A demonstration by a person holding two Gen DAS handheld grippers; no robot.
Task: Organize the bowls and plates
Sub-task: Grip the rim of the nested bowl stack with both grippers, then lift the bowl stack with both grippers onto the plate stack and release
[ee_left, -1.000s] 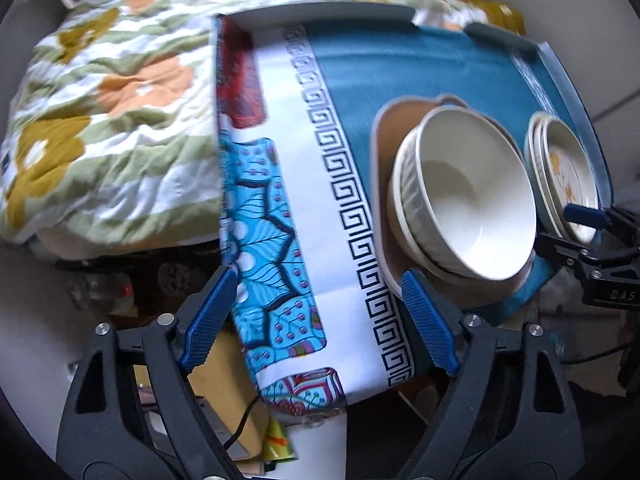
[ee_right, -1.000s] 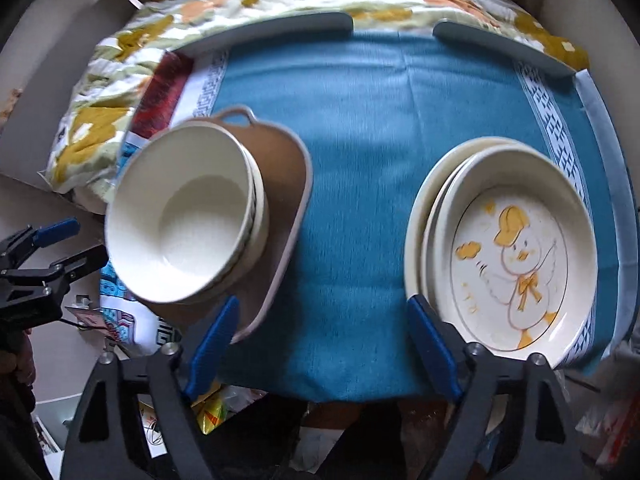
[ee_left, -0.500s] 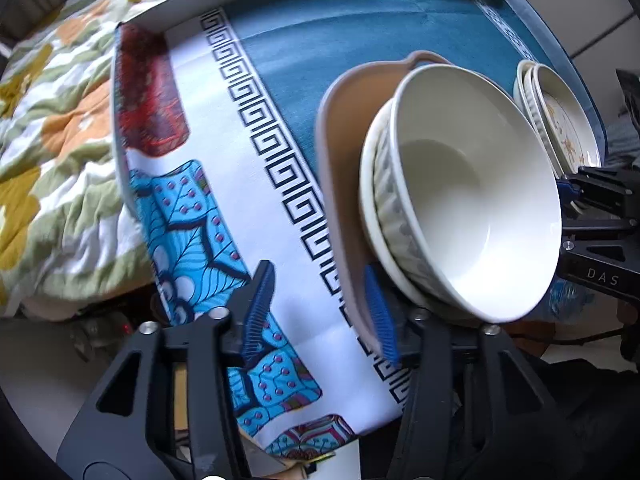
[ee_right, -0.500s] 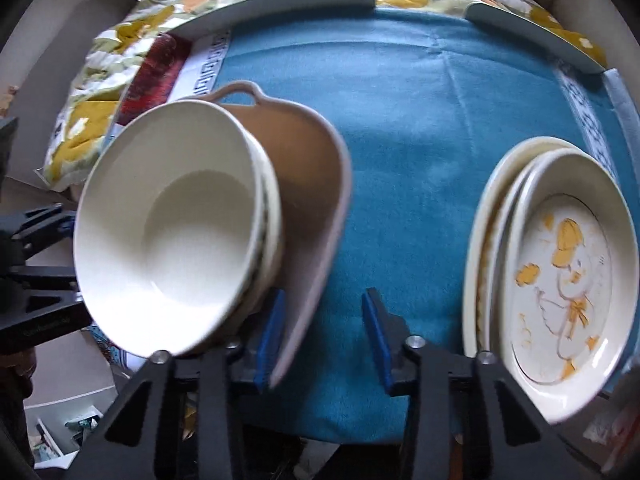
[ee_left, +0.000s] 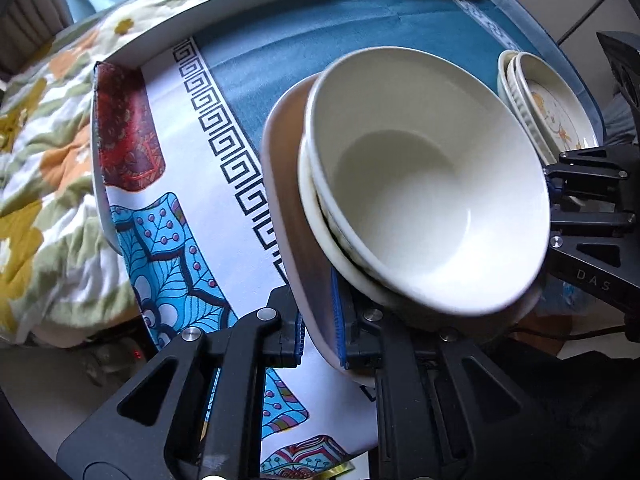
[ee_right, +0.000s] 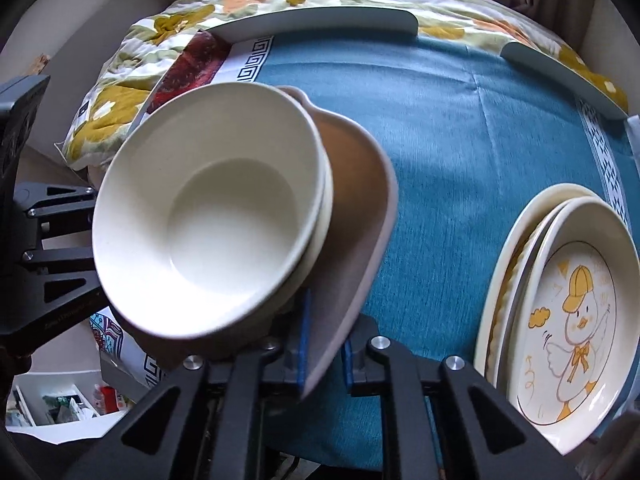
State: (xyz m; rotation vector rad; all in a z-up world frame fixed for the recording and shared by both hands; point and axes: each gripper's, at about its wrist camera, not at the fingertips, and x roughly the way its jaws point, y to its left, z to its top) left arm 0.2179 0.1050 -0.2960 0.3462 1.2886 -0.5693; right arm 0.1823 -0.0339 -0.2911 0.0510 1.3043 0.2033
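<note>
Two cream bowls (ee_left: 424,200) sit nested on one brown tray (ee_right: 356,216); the lower bowl shows only as a rim. To the right on the blue cloth (ee_right: 460,128) lies a stack of plates (ee_right: 560,300), at least three, the top one bearing a duck; the exact count is hard to make out. The left tongs (ee_left: 318,320) pinch the tray's left edge, and the right tongs (ee_right: 324,344) pinch its right edge, both pressed tight on it.
</note>
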